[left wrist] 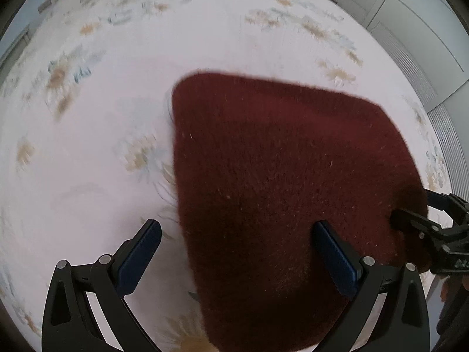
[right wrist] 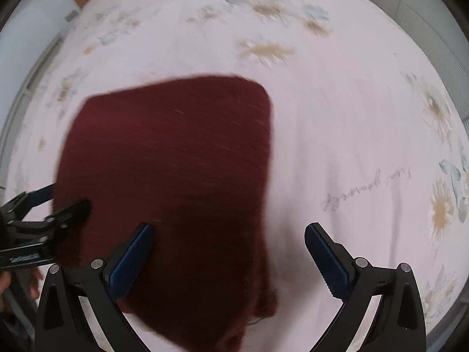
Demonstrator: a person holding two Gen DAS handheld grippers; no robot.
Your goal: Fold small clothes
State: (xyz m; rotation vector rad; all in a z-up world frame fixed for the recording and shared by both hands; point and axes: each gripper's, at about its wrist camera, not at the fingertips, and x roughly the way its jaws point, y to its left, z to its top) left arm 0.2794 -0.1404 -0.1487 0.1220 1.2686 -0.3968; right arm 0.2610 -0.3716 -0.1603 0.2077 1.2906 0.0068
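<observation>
Maroon knit garment (left wrist: 287, 182) is what we are folding, and it is lying flat on the floral bedsheet (left wrist: 102, 135), already doubled into a thick, roughly square packet. Nearest to us in the left wrist view, the left gripper (left wrist: 237, 252) is hanging over the cloth's edge at about six o'clock, its jaws spread wide and empty: the blue pad at seven o'clock is sitting over bare sheet, the one at five o'clock over the wool, and neither is pressing on anything. In the right wrist view the right gripper (right wrist: 228, 252) is doing the same on the opposite side, jaws fully apart and released, one pad over the fabric and the other over the sheet at five o'clock. Each tool is also showing in the other's camera, at about three o'clock and nine o'clock, its tips lying at the cloth's border. Farther out, the garment's far edge is running toward twelve o'clock, with white cupboard doors (left wrist: 416, 29) beyond the bed at one o'clock. We are judging that a fold is laid and let go; the next move is probably calling for a fresh pinch on the near corners, both layers together, or smoothing the packet flat.
</observation>
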